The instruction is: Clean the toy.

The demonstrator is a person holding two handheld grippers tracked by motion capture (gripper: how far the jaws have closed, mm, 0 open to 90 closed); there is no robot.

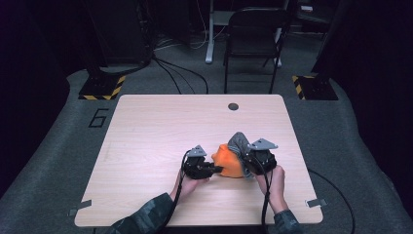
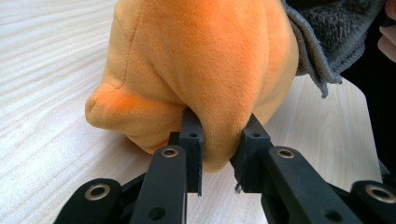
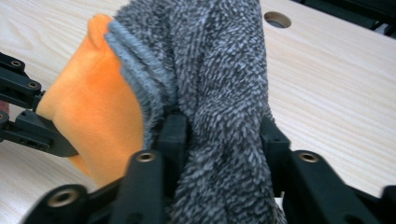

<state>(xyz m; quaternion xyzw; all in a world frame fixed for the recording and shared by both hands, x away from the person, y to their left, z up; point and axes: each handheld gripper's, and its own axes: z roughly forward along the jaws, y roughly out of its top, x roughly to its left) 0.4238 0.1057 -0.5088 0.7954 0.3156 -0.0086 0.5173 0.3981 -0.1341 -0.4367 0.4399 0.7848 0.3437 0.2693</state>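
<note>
A: From the high view, where does it all sit?

B: Toward the near right part of the table [image 1: 146, 126]. The orange plush toy [image 1: 229, 161] lies between the two tools, with the grey fleece cloth [image 1: 238, 142] draped over its right end. The left gripper [image 1: 213, 168] comes at the toy from the left, the right gripper [image 1: 247, 161] from the right, near the near edge. Each is hard against its own end, so neither is nearer.

A: And the left gripper view?

B: Its jaws are pinched on a fold of the orange plush toy [image 2: 201, 70], which bulges between the fingertips [image 2: 192, 135]. The grey fleece cloth [image 2: 327, 37] wraps the far right side.

A: The right gripper view?

B: The grey fleece cloth [image 3: 219, 93] runs up between the jaws as a thick roll, its long axis heading away from the camera. The pads flank it closely and appear to press it, though the grip looks loose. The orange plush toy [image 3: 98, 112] lies to the left of it, with the left gripper [image 3: 28, 121] beyond.

A: So what does the next move turn on?

B: I'd judge the cloth comes off to the right, away from the held toy.
</note>
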